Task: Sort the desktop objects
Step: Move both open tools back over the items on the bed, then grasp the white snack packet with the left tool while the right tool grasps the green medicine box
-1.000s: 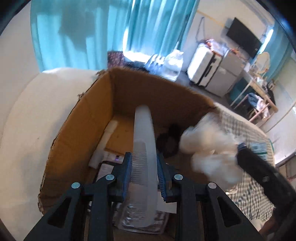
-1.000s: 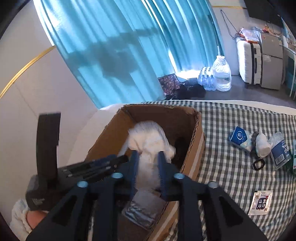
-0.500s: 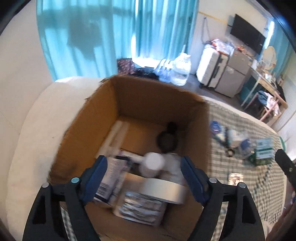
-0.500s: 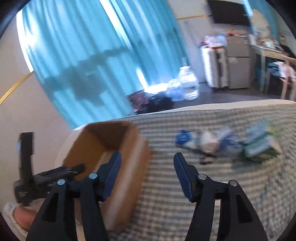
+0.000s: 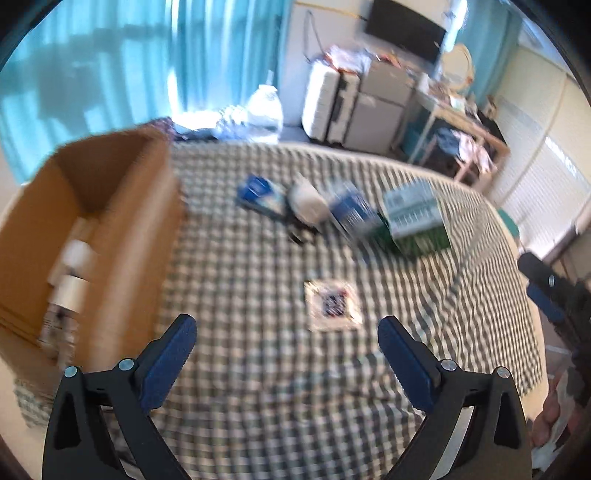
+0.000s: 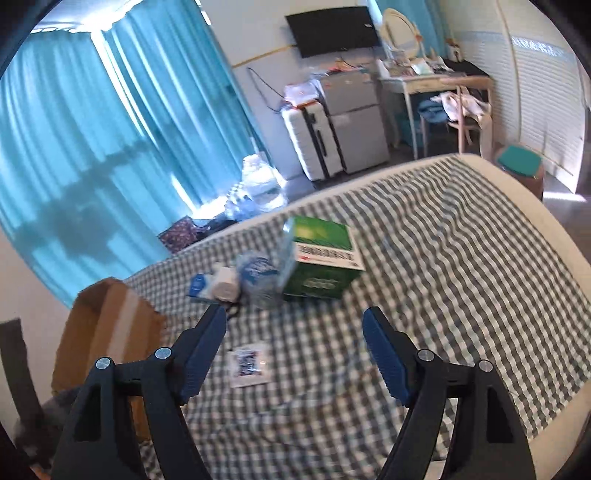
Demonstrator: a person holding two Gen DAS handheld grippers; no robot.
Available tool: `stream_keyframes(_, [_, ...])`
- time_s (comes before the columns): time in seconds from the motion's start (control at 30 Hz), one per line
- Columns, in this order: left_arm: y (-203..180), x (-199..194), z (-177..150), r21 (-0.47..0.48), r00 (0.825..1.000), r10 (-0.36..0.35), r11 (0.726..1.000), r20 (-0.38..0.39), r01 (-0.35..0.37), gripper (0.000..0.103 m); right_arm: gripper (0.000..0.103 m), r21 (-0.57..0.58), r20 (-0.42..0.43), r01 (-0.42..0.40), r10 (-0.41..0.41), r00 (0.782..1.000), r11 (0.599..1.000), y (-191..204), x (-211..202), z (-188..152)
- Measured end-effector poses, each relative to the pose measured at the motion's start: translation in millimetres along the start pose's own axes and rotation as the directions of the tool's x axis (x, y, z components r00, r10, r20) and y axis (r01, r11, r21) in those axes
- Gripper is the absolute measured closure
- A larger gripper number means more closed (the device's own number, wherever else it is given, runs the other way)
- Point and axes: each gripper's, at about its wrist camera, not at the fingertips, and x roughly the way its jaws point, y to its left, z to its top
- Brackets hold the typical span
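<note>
my left claw [image 5: 286, 334] and right claw [image 6: 294, 326] just opened wide, both empty; sachet [image 5: 331, 305] just ahead of left, box [image 5: 85, 236] at its left.

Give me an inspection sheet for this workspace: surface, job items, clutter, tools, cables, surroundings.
Surface: checked cloth, rumpled.
Job's things: cardboard box at the left, partly filled; green carton, blue packs, white roll clustered mid-cloth; flat sachet nearer, apart from them.
Clutter: nothing seen beyond these.
Tools: left tool open, nothing between its fingers; right tool open, nothing between its fingers; both have just been opening.
Cables: one on the far wall.
Surroundings: teal curtains, suitcase, water bottles, TV, desk.
</note>
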Motion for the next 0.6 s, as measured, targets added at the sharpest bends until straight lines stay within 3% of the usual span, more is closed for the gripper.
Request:
stream_keyframes(0.13, [-18,41,-7,-0.008,0.997,-0.036,0.999,-0.074,0.036,0.002,0.017,0.043,-0.011,-0.029,0.030,0.999,0.999,-19,21,-4])
stream_keyframes(0.37, [-30,104,-12,-0.060,0.986,-0.054,0.997,-0.158,0.045,0.002,0.012,0.028,-0.016,-0.072,0.072,0.997,0.997,-32,62,-9])
stream_keyframes(0.6, [-36,155,-14,-0.034,0.982,-0.023,0.999,-0.185,0.017,0.005,0.007,0.006,-0.016,-0.118,0.118,0.993,0.993,-32,105,1])
